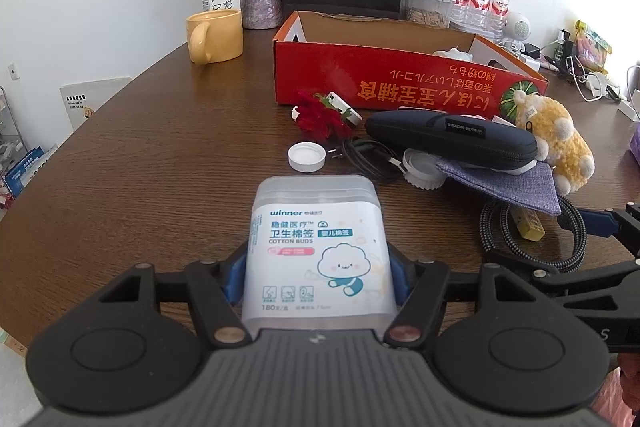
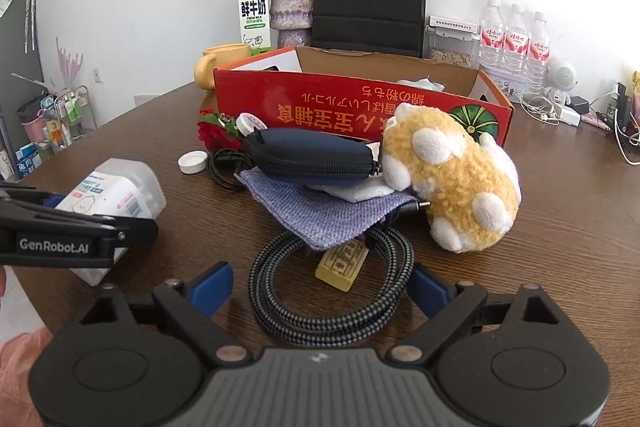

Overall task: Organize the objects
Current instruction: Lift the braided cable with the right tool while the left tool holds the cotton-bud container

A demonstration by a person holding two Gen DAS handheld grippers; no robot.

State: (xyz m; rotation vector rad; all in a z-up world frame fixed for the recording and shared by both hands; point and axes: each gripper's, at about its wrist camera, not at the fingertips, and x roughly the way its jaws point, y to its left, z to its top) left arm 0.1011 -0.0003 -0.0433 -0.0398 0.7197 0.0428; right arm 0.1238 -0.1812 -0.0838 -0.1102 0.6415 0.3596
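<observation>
Left gripper (image 1: 318, 277) pinching cotton bud box (image 1: 316, 251) between blue pads, frosted rounded plastic, glossy cloud-mascot label, held low over dark woodgrain table (image 1: 140, 163). Right gripper (image 2: 320, 289) spread wide, nothing in it, around near loop of braided cable coil (image 2: 332, 291); waxy yellow block (image 2: 340, 265) inside coil. At 12 o'clock from coil: purple woven cloth (image 2: 320, 211), navy zip pouch (image 2: 312, 157). Fuzzy yellow-white plush (image 2: 452, 183) at 1 o'clock. Red cardboard box (image 2: 340, 99) behind, open top.

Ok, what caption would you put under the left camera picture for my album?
Left gripper clamps a cotton buds box above the brown table, facing the red cardboard box.
</observation>
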